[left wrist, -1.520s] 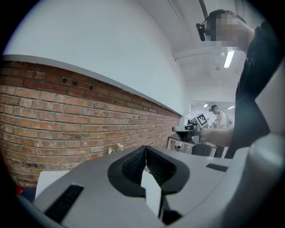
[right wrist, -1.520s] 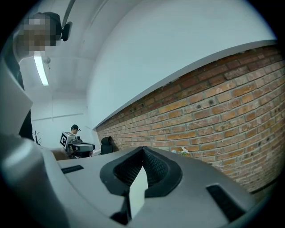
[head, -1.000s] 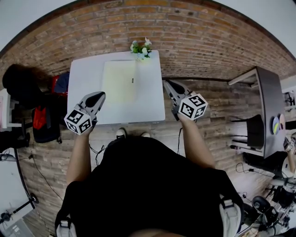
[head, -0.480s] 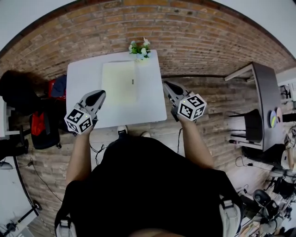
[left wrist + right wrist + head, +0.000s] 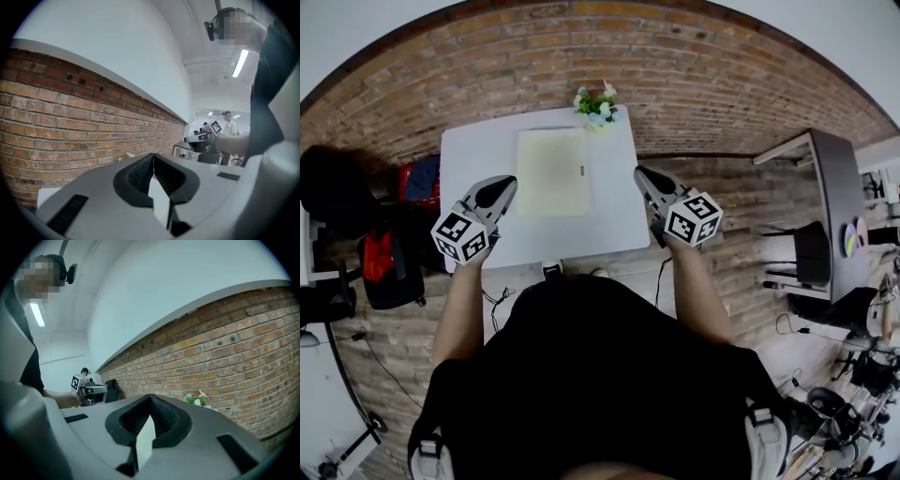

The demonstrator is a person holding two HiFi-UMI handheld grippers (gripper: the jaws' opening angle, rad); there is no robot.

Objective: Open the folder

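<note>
Table's got the closed folder; my left gripper and right gripper are pressed together empty, so I'd reach in next.

The left gripper and right gripper have been carried forward, closer to the table

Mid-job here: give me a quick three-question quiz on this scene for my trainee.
1. True or false: the folder on the white table lies closed.
2. The flowers stand at the table's: A) near edge B) far edge C) left edge.
3. Fill in: the jaws of the left gripper and the right gripper are both ____.
Key: 1 true; 2 B; 3 shut.
</note>
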